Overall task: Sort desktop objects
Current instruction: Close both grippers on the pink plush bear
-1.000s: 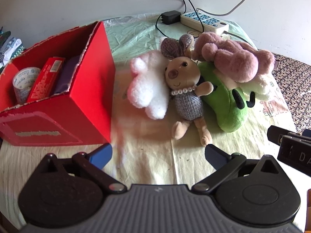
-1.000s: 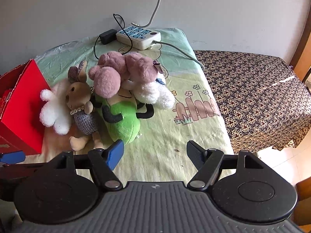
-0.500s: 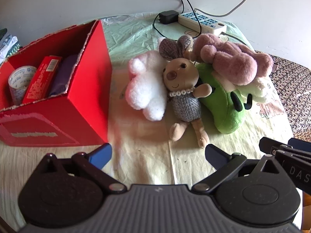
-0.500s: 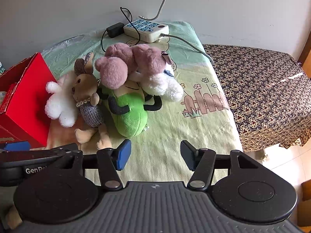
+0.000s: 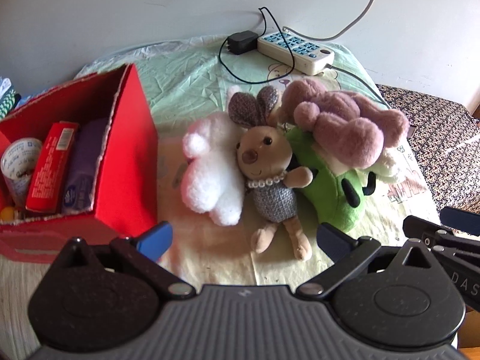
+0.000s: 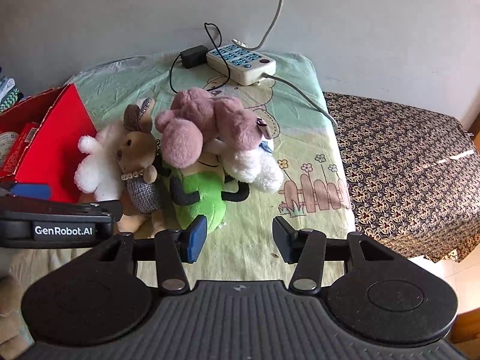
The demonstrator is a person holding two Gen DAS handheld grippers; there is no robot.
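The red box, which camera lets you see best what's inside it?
The left wrist view. There the red box shows its open top, with a roll of tape, a red packet and a purple pack inside. The right wrist view catches only one corner of it at the left edge, with most of the inside cut off.

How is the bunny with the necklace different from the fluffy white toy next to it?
The bunny is tan, with a grey knitted body and a pearl necklace; the white toy is all white and wears nothing. The bunny shows a face and long grey ears; the white toy shows no face. Both are plush, lying side by side and touching, beside the red box.
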